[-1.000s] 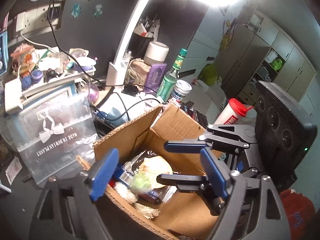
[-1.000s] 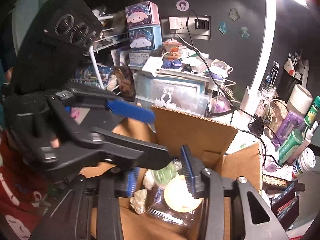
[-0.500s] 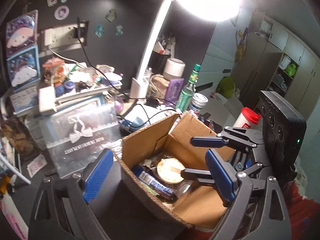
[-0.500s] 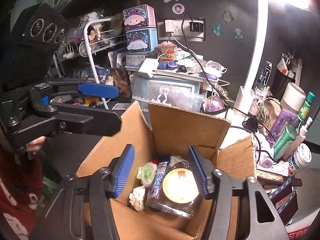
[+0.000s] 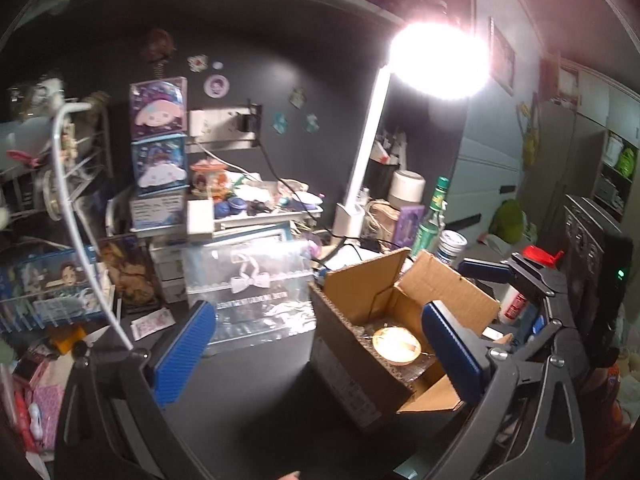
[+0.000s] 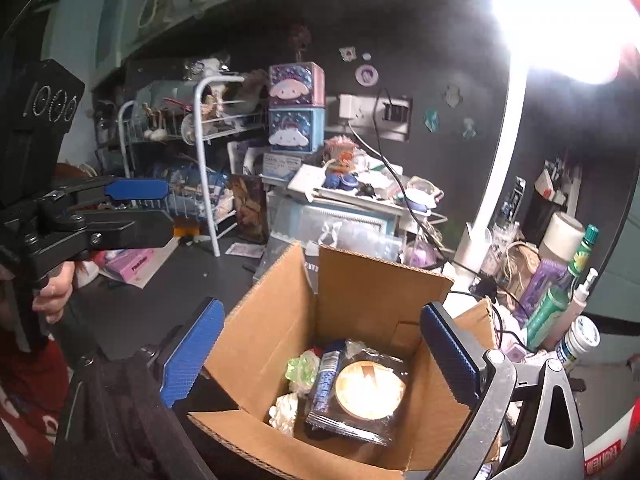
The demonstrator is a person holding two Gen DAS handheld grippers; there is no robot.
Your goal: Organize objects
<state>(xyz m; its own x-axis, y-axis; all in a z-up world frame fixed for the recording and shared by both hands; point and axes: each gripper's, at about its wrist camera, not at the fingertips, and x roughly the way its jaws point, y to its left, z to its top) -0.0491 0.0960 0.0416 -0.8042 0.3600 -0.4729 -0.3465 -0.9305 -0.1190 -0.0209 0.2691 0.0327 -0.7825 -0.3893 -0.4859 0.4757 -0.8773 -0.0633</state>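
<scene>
One cardboard box (image 6: pixel 360 320) stands open on the dark tabletop (image 5: pixel 256 392), its flaps raised. Inside it, four items can be counted in the right wrist view: one clear packet holding a round gold disc (image 6: pixel 370 396), one blue-printed tube (image 6: pixel 326 376), one pale green wrapped piece (image 6: pixel 302 368) and one white ruffled piece (image 6: pixel 285 408). Anything beneath them is hidden.

Two grippers are in use. The right gripper (image 6: pixel 320 360) hovers above the near edge of the box, its blue pads spread wide and opening, with nothing pressed between them; the packet lies below and between the pads, apart from both. The left gripper (image 5: pixel 316 352) is to the left of the box, jaws also wide and opening, holding nothing; the box sits at its right finger (image 5: pixel 452 350), and bare tabletop lies between the fingers. A hand (image 6: pixel 52 292) grips the left gripper's handle at the left edge of the right wrist view.

The far side of the tabletop is crowded: two stacked cartoon-printed boxes (image 6: pixel 296 108), one clear bag with a bow print (image 5: pixel 252 284), one white wire rack (image 6: pixel 192 152), one green bottle (image 5: pixel 432 216) and one white lamp (image 5: pixel 368 148), lit and glaring. The wall behind is dark, with a socket plate (image 5: pixel 224 128) and stickers. Pale cabinets (image 5: pixel 576 152) stand at far right.
</scene>
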